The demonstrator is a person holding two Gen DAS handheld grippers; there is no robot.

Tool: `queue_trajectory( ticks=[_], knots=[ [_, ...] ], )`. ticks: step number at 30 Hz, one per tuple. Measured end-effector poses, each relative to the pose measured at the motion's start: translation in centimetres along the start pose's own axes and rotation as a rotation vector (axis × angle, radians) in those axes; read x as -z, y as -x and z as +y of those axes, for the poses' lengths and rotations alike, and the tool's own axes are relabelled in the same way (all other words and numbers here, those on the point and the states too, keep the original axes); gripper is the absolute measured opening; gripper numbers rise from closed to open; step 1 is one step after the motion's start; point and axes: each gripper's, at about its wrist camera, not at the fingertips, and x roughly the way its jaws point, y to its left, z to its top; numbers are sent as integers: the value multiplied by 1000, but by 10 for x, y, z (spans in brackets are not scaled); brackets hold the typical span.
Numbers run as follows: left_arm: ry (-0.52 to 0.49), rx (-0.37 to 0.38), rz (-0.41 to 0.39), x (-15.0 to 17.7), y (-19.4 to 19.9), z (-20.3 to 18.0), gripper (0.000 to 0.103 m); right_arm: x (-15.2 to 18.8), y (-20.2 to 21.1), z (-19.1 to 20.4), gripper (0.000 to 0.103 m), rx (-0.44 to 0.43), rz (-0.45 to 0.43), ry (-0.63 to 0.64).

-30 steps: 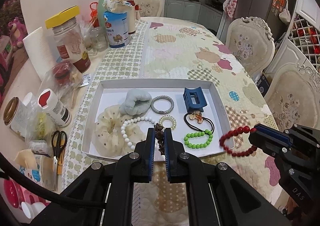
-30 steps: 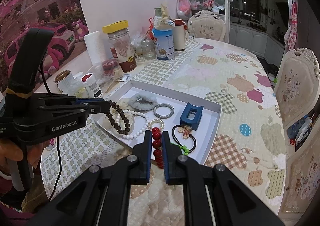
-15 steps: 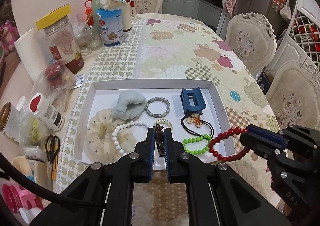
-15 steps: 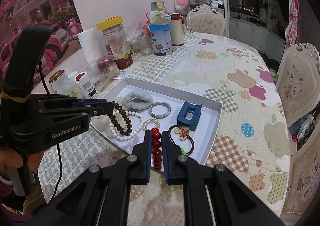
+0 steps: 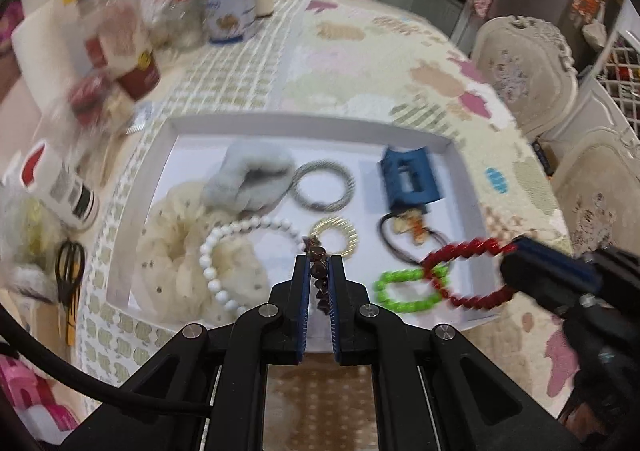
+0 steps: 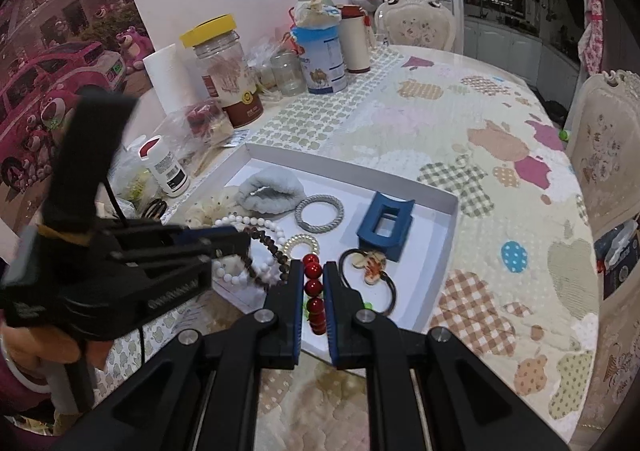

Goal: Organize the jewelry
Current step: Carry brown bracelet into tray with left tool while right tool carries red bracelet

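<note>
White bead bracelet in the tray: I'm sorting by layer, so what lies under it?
The white bead bracelet lies partly on the cream scrunchie, partly on the tray floor. Its near end is hidden behind the left gripper's fingers.

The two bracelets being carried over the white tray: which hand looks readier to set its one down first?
Probably the left. The left gripper, shut on the brown bead bracelet, is above bare tray floor. The right gripper holds the red bead bracelet above the green bracelet, near the tray's edge.

- Left gripper [image 6: 240, 247]: white lettering on its black body, too blurred to read.
- Blue tin [image 6: 323, 61] and bottle [image 6: 166, 167], behind the white tray [image 6: 448, 211]: labels illegible.
</note>
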Motion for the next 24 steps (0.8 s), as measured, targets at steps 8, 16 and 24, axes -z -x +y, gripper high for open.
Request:
queue_trajectory(
  ticks=[8,16,24],
  knots=[
    [66,-31,30,11,-11,28,0,-23,-38,7,9,-82,24,-3],
    [95,-48,46,16,-17,37,0,-26,-92,-15,9,-104,96,-103],
    [91,-78,43,15,-21,37,0,-5,-109,-32,10,-4,154,-107]
  ],
)
